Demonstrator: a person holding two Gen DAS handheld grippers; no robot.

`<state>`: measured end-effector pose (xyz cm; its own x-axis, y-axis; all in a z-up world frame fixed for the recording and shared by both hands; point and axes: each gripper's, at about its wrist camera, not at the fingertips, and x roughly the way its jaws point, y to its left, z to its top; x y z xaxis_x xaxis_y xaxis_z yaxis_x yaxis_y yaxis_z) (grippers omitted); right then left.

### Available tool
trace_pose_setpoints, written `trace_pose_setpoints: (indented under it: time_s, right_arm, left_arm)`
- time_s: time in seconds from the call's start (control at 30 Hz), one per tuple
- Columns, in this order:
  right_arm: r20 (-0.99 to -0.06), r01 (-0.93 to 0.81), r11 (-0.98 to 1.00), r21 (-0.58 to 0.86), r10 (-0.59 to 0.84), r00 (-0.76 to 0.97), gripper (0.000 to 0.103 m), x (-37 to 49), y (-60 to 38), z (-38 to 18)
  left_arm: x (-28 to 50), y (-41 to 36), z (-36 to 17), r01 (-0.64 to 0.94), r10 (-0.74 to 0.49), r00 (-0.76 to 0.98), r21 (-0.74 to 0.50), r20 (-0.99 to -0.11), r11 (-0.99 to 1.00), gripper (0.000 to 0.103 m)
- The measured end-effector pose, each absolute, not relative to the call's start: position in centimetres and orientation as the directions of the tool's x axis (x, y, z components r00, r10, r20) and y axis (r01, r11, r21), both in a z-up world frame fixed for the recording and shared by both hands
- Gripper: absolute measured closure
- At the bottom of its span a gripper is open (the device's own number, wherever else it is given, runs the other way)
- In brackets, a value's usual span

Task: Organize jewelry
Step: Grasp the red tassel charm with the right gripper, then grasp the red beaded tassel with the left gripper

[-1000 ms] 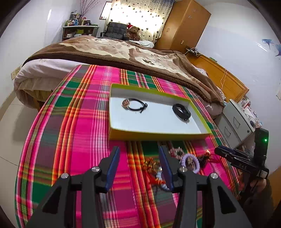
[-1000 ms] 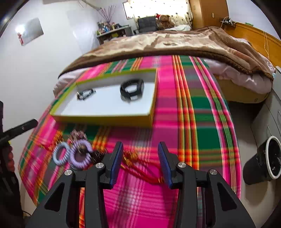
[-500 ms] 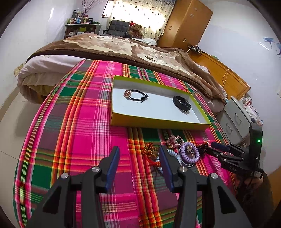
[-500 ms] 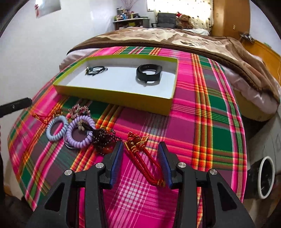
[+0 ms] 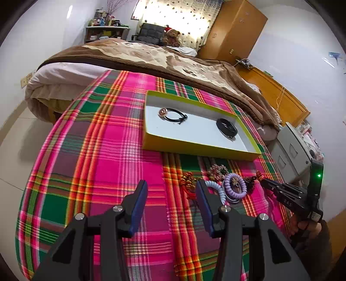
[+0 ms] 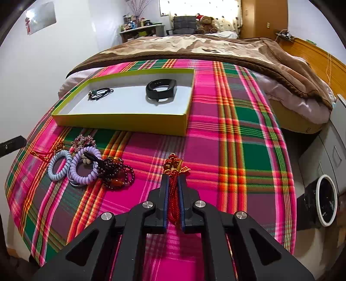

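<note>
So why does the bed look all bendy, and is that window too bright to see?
Left wrist view: the fisheye lens bows the plaid cloth and box; the sunlit curtain glares white. Right wrist view: same bending, window washed out, but the red cord in the fingers looks sharp.

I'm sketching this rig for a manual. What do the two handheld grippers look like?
Both are matte black angular frames with triangular cut-outs and silver screw heads. The fingers carry flat blue pads. From the left wrist view, the right gripper shows a green indicator light, faint lettering, and a dark sleeve behind it.
</note>
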<state>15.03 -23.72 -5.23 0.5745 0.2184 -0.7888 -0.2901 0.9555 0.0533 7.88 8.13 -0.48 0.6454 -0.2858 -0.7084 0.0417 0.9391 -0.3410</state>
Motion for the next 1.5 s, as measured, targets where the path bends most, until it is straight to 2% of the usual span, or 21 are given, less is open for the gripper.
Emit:
trace_pose_setpoints:
  time_s: [0.27, 0.47, 0.57, 0.97, 1.07, 1.33, 1.43, 1.5]
  right_arm:
    - [-0.731, -0.221, 0.967, 0.129, 0.244, 0.637, 0.097, 13.6, -25.4, -3.5]
    - [-0.705, -0.219, 0.964, 0.149, 0.258, 0.660, 0.097, 12.5, -25.1, -2.4]
    - [-0.696, -0.219, 0.964, 0.155, 0.263, 0.668, 0.097, 12.1, -24.9, -2.1]
    - [-0.681, -0.245, 0.956, 0.161, 0.287, 0.674, 0.097, 11.8, -23.9, -1.6]
    - [-0.679, -0.247, 0.955, 0.165, 0.292, 0.674, 0.097, 11.8, -23.7, -1.6]
    - [-0.677, -0.254, 0.953, 0.165, 0.297, 0.674, 0.097, 11.7, -23.3, -1.4]
    - [-0.675, -0.254, 0.953, 0.165, 0.297, 0.676, 0.097, 11.7, -23.2, -1.4]
    - [-0.673, -0.255, 0.953, 0.165, 0.298, 0.677, 0.097, 11.7, -23.1, -1.3]
  left_arm:
    - [9.9, 7.0, -0.7, 0.103, -0.323, 0.623, -0.334, -0.713, 0.937, 0.055]
    - [11.6, 6.0, -1.6, 0.114, -0.290, 0.608, -0.280, -0.739, 0.953, 0.055]
    - [11.9, 5.2, -2.1, 0.112, -0.238, 0.604, -0.214, -0.760, 0.970, 0.055]
    - [12.7, 3.8, -3.8, 0.143, -0.214, 0.563, -0.161, -0.798, 0.977, 0.056]
    - [12.7, 3.3, -3.8, 0.148, -0.172, 0.572, -0.105, -0.802, 0.983, 0.062]
    - [12.2, 3.2, -3.8, 0.133, -0.130, 0.582, -0.063, -0.803, 0.989, 0.073]
    - [11.8, 2.9, -3.7, 0.148, -0.141, 0.581, -0.066, -0.802, 0.987, 0.085]
    - [11.6, 2.6, -3.7, 0.162, -0.143, 0.582, -0.058, -0.801, 0.985, 0.086]
